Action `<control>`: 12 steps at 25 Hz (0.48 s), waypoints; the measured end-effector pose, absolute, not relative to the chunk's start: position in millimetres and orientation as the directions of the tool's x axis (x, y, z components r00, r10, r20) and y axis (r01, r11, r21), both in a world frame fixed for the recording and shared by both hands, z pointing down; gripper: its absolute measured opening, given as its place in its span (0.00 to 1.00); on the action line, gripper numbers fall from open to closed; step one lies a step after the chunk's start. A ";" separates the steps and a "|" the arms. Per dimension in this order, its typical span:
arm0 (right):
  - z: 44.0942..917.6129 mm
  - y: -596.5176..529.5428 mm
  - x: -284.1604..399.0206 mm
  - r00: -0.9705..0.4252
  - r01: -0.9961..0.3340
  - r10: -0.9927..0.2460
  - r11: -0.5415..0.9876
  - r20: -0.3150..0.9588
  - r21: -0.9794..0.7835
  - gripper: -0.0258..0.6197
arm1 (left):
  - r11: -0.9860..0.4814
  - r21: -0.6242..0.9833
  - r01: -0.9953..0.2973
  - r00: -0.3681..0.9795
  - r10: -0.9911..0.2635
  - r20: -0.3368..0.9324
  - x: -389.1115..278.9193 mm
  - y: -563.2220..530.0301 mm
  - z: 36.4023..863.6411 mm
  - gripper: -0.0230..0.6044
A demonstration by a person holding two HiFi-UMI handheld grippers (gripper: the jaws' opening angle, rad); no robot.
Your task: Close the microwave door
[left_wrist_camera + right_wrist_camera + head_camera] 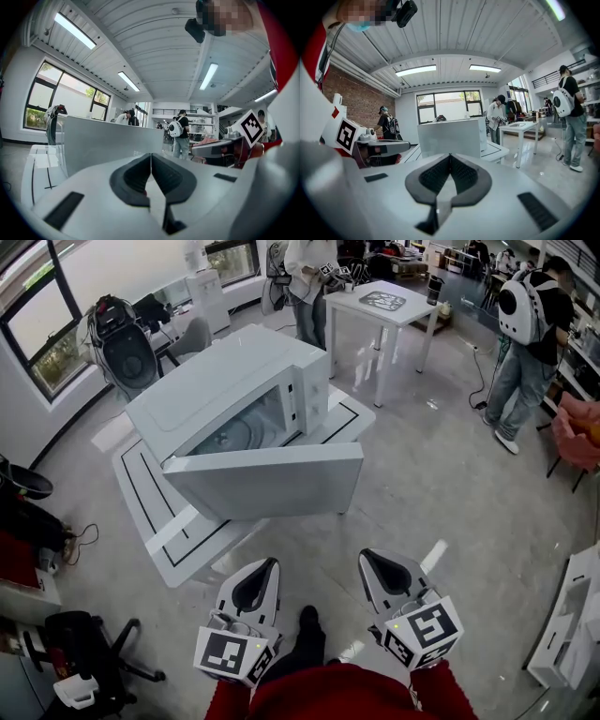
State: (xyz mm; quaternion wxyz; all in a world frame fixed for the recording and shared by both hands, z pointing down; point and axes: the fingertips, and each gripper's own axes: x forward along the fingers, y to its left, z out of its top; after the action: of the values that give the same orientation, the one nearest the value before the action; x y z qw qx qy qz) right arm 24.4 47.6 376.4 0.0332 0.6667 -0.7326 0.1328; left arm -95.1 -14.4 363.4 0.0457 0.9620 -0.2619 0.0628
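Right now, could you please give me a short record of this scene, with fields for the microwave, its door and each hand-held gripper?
microwave: white, standing on a low white table
door: open, swung wide out from the cavity
left hand-held gripper: shut, empty, not touching the door
right hand-held gripper: shut, empty, not touching the door
task state: door not yet closed

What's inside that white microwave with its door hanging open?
Inside the microwave, only a round glass turntable shows. The open door covers the front of the cavity, so anything lying there cannot be seen.
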 end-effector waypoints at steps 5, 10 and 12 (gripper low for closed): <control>375.8 21.6 27.2 -0.110 -0.987 -0.964 0.076 0.241 -0.143 0.06 | -0.856 0.063 -0.513 0.853 -0.500 0.149 -90.7 -42.8 363.8 0.06; 373.6 0.0 28.4 -0.108 -0.987 -0.966 0.075 0.236 -0.145 0.06 | -0.851 0.074 -0.519 0.850 -0.506 0.146 -86.9 -64.6 364.6 0.06; 373.5 -8.4 29.4 -0.103 -0.987 -0.967 0.072 0.233 -0.141 0.06 | -0.851 0.072 -0.520 0.849 -0.506 0.150 -86.0 -72.3 366.9 0.06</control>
State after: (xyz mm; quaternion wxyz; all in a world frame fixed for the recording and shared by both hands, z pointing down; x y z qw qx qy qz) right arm 29.4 -8.4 373.5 0.0388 0.6685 -0.7309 0.1319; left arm -86.0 -72.3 366.9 0.0549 0.9600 -0.2673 0.0630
